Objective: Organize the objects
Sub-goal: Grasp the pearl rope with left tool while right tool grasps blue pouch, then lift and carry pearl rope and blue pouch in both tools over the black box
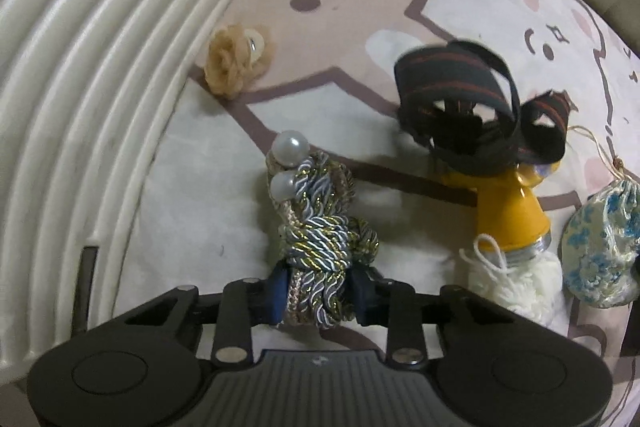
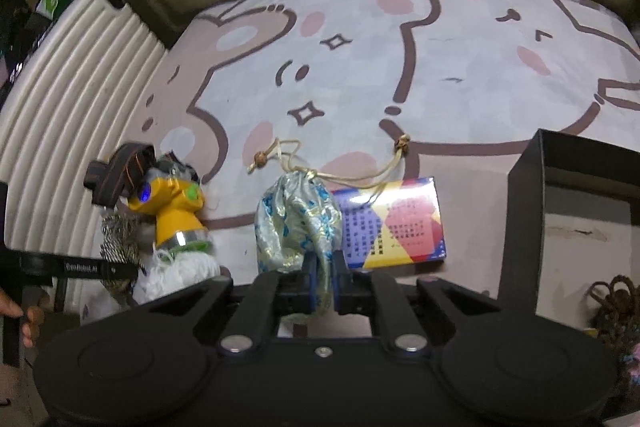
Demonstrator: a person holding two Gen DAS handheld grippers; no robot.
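Blue pads, left gripper: clamped on the braided cord bundle, grey-gold twist with two pearls at its far end; bundle lies on the printed sheet.
Blue pads, right gripper: pinched nearly together on the brocade pouch, gripped low on its fabric; drawstrings trail away over the sheet.
Step in hand: both items gripped, neither yet carried anywhere; judged early in the sorting.
Next move: lift each clear without dragging the neighbours; the black open box at right looks the likely bin for the pouch. Loose drawstrings could snag.
Near count: one yellow toy, touching one white yarn tuft.
Middle count: one dark striped ribbon, one patterned card box just behind the pouch.
Far count: one tan yarn flower by the ribbed white panel.
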